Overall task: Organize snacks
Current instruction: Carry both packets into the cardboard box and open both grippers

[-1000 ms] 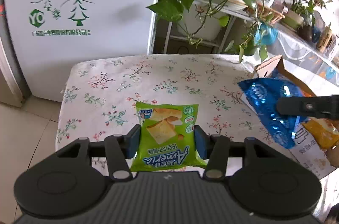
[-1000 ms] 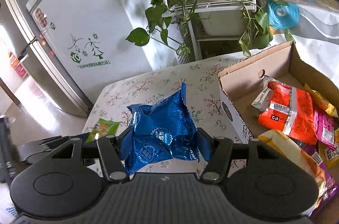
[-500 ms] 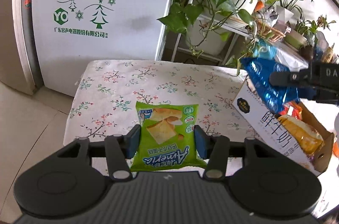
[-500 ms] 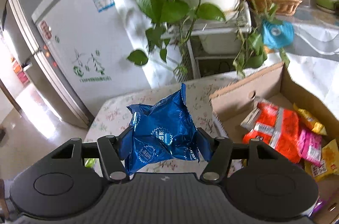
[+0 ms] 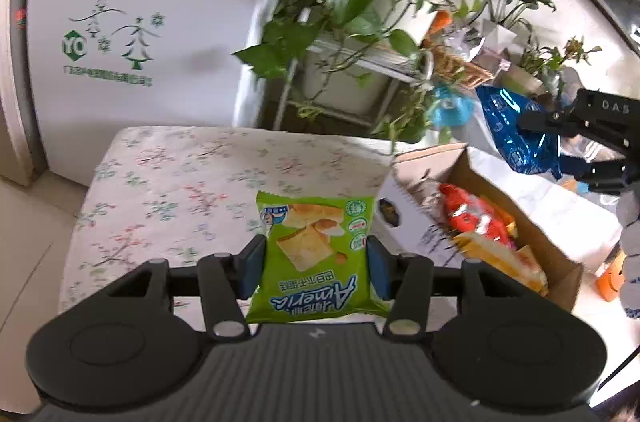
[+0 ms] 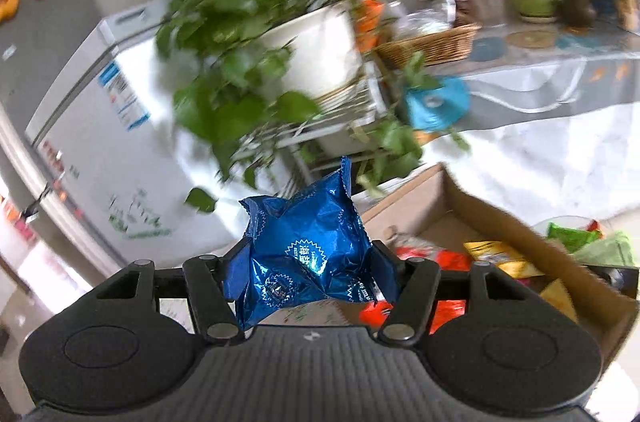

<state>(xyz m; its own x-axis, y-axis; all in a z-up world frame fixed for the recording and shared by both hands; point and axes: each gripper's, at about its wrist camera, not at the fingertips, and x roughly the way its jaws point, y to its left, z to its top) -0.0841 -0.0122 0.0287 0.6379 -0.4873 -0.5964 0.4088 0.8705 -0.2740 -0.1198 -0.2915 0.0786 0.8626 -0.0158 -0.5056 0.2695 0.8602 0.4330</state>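
Note:
My left gripper [image 5: 316, 264] is shut on a green snack bag [image 5: 316, 254] and holds it above the floral tablecloth [image 5: 180, 182]. My right gripper [image 6: 310, 276] is shut on a crumpled blue snack bag [image 6: 304, 250], high above the open cardboard box [image 6: 500, 222]. In the left wrist view the blue bag [image 5: 516, 134] and the right gripper [image 5: 540, 142] hang over the box [image 5: 424, 178] at the right. The box holds red, yellow and orange snack packs [image 5: 476, 218].
A white fridge [image 5: 132, 34] stands behind the table. A metal rack with trailing potted plants [image 5: 360, 2] stands behind the box. A counter with a wicker basket [image 6: 432, 42] and plant pots runs along the back right.
Both grippers have risen and swung right with their bags. The right gripper has lifted the blue bag from beside the box to above it; its view is motion blurred.

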